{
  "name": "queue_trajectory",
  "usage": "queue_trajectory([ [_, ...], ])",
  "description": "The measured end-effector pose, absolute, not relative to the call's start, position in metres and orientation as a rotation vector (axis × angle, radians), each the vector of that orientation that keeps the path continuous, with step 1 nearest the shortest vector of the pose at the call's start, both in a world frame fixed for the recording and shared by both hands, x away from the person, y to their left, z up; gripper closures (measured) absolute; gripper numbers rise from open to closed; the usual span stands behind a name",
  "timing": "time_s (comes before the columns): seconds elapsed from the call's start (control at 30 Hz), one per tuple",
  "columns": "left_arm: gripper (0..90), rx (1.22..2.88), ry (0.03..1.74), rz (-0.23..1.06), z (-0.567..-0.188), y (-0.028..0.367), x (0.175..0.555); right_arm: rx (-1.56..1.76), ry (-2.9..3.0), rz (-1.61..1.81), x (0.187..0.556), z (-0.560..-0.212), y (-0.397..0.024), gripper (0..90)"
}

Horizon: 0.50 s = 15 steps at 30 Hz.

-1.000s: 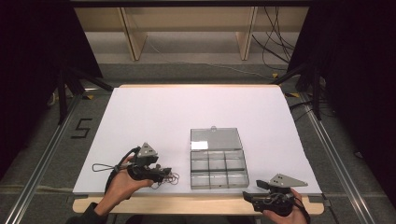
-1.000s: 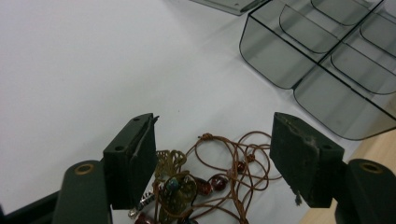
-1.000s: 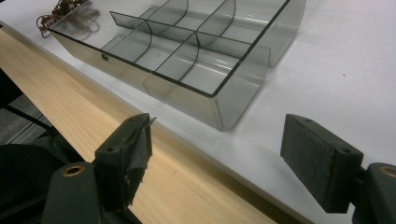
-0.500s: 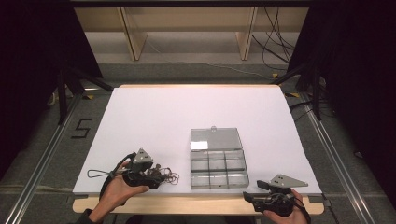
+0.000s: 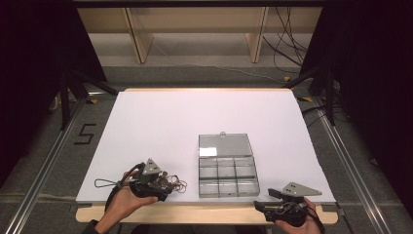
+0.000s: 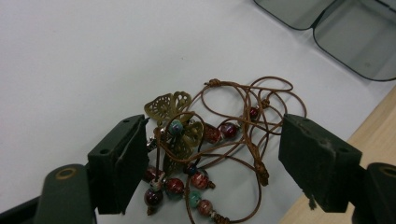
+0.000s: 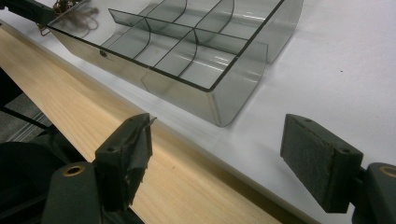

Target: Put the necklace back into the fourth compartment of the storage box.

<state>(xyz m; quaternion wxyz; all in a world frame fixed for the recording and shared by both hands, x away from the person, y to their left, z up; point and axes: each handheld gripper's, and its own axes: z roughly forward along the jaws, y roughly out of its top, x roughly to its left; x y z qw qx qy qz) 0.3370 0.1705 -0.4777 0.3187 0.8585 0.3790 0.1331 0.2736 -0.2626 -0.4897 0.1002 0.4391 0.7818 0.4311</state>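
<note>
Left hand-held gripper (image 6: 212, 154) has just opened wide around the beaded cord necklace (image 6: 210, 144), seemingly untouched.

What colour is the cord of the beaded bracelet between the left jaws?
Brown cord, best in the left gripper view.

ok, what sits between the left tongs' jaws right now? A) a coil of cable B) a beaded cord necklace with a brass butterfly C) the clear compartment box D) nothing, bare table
B: the left tongs stand open around the beaded necklace lying on the white table, pads not pressing it.
</note>
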Motion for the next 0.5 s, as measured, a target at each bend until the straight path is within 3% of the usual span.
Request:
queue_trajectory([
  [0.5,30.0,2.272,0.985,0.384,-0.4827,0.1754,0.3393,1.305,2.314,1.273,0.2730,-0.4892,-0.2611,26.0],
])
